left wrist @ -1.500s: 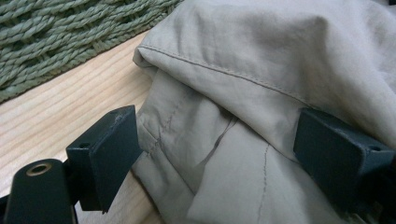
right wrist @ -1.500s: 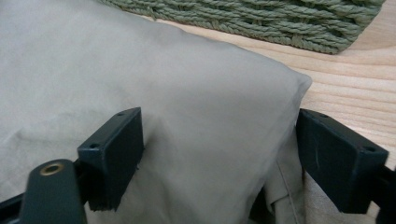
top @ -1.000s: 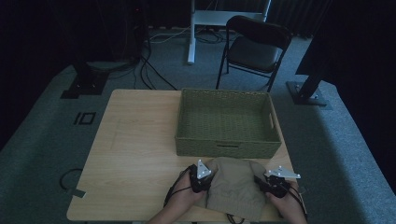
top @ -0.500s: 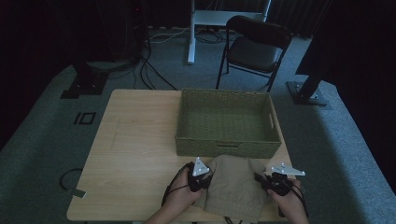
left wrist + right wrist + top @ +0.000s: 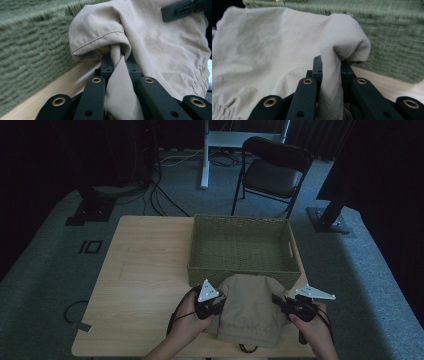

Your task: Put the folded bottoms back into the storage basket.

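Beige cloth garment (image 5: 251,307) sits at the lower centre of the high view, on the tabletop (image 5: 145,270) just in front of the green woven basket (image 5: 243,247). Left gripper (image 5: 216,305) and right gripper (image 5: 281,304) each have their fingers clamped on a fold at opposite sides. Risk: only thin pinches are held, so a fold may slip free, or the hanging hem may catch on the basket's near wall.
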The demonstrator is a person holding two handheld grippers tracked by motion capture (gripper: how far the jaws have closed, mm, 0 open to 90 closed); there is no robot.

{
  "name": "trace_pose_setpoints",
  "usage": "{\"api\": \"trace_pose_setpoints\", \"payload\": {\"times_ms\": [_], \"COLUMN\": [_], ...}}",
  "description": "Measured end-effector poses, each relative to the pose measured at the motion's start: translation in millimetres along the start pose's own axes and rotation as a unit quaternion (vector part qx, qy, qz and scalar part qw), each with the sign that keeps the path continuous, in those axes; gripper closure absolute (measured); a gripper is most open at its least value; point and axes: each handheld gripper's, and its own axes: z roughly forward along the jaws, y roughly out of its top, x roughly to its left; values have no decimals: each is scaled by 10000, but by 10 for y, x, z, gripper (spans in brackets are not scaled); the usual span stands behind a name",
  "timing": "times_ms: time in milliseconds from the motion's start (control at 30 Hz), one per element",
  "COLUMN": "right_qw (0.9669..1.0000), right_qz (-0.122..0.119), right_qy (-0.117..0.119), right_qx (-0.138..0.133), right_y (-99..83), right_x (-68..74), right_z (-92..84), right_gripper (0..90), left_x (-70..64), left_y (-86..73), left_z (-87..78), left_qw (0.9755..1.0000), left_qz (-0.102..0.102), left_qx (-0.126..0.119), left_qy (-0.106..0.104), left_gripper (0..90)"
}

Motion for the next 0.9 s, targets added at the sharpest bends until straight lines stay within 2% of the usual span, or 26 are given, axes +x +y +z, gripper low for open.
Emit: {"api": "trace_pose_setpoints", "payload": {"times_ms": [367, 600, 900], "right_qw": [9996, 9988, 9986], "right_qz": [-86, 48, -115], "right_qy": [118, 194, 167], "right_qx": [-233, -439, -480], "right_y": [314, 451, 753], "right_x": [42, 13, 27], "right_z": [-61, -92, -77], "right_gripper": [805, 805, 806], "left_x": [79, 132, 254], "left_y": [253, 416, 619], "left_z": [-138, -206, -256], "left_qw": [9996, 9992, 9984], "left_qz": [106, 173, 159], "left_qx": [-257, -363, -499], "left_qy": [23, 55, 189], "left_gripper": [826, 827, 827]}}
